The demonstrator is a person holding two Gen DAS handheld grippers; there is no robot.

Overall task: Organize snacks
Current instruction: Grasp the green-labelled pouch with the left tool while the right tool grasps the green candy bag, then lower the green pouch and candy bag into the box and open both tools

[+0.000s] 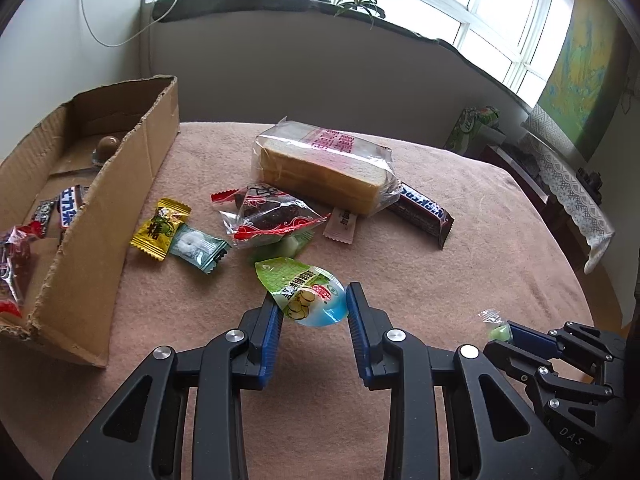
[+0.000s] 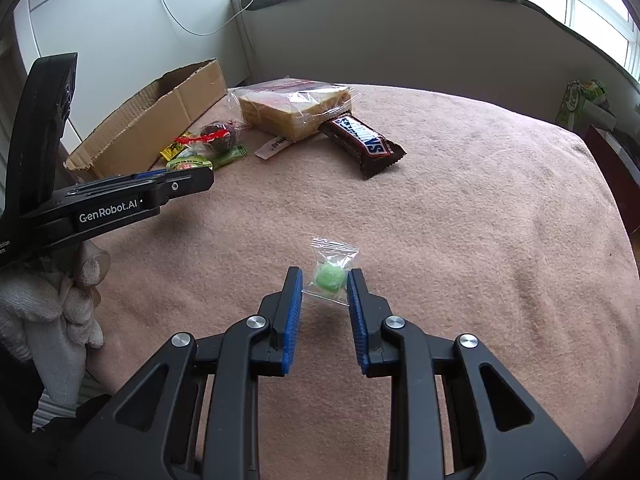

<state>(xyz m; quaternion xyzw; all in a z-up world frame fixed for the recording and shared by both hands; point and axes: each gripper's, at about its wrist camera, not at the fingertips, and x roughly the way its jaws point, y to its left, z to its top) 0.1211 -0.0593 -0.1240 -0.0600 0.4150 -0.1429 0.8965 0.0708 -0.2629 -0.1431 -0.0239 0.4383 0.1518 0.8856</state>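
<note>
Pink blanket-like cloth covers the surface where snacks are being sorted into a torn cardboard box, the landmark for everything else. Nearest, well to the right of the box, the right gripper is closed on a small clear bag holding a green candy; its pads pinch the loose film beside the sweet, so the bag could slide out when lifted. Closer to the box, the left gripper is clamped on a green and blue snack pouch, caught only by its lower edge; a tilt toward the box might shake it free. Beyond that, beside the box wall, lie a yellow candy, a mint packet and a red-trimmed clear packet. Farthest from the box sit a bread loaf and a Snickers bar. A sweeping arm could knock these loose pieces off the cloth.
</note>
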